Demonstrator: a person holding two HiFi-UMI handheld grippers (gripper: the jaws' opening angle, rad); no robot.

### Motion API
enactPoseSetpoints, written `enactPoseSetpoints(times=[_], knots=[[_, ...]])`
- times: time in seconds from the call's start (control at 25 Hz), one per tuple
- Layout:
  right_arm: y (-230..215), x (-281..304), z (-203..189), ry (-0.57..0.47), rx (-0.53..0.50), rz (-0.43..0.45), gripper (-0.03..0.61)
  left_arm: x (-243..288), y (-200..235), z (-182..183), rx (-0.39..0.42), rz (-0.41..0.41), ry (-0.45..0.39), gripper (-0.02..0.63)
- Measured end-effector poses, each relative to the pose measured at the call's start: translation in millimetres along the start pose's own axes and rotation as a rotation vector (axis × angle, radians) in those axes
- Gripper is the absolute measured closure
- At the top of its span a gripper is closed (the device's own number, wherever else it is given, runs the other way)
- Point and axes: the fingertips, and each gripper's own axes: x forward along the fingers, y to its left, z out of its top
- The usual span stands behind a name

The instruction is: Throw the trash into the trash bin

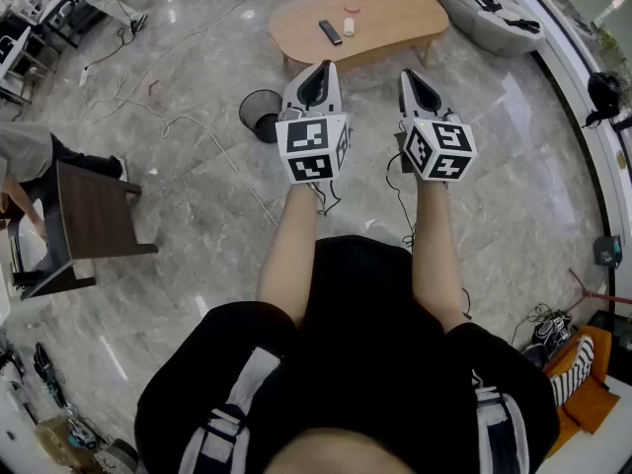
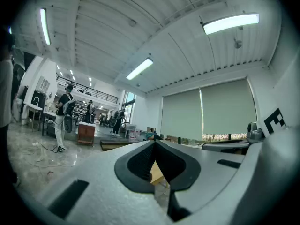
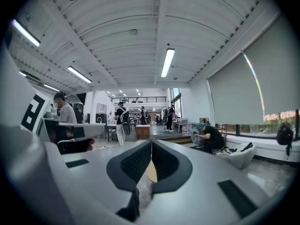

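Holding left gripper [image 1: 321, 65] and right gripper [image 1: 409, 73] forward, jaws pressed together, empty.
Judged light, crushable: pale trash item [image 1: 349, 26] on table [image 1: 395, 18]; pinch mid-body.

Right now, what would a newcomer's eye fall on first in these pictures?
The left hand-held gripper and right hand-held gripper, side by side at the head view's centre, both shut and empty. Beyond them stands a wooden table with a remote; a black trash bin sits on the floor just left of them.

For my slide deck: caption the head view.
Left claw and right claw, both shut, held level toward trash bin and wooden table.
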Motion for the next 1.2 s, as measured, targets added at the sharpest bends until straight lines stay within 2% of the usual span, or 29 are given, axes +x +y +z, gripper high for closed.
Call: enactPoseSetpoints(times=[0.2,0.64,1.0,1.2], knots=[[-6.0,9.7,1.0,-0.034,0.045,-0.015,0.565,11.1,5.6,-6.2,-0.001,-0.007,0.018,0.612],[-19.1,33.3,-9.4,-0.034,0.095,-0.037,0.565,30.5,37.1,-17.7,0.002,0.029,0.051,0.612],[-37.4,88.5,-17.3,-0.082,0.133,-0.027,0.565,66.4,64.9,-31.1,0.027,0.041,0.042,0.612],[-61.1,144.3,-28.5,-0.101,0.145,-0.021,0.565,117.0,84.6,-48.1,0.053,0.052,0.05,0.612]])
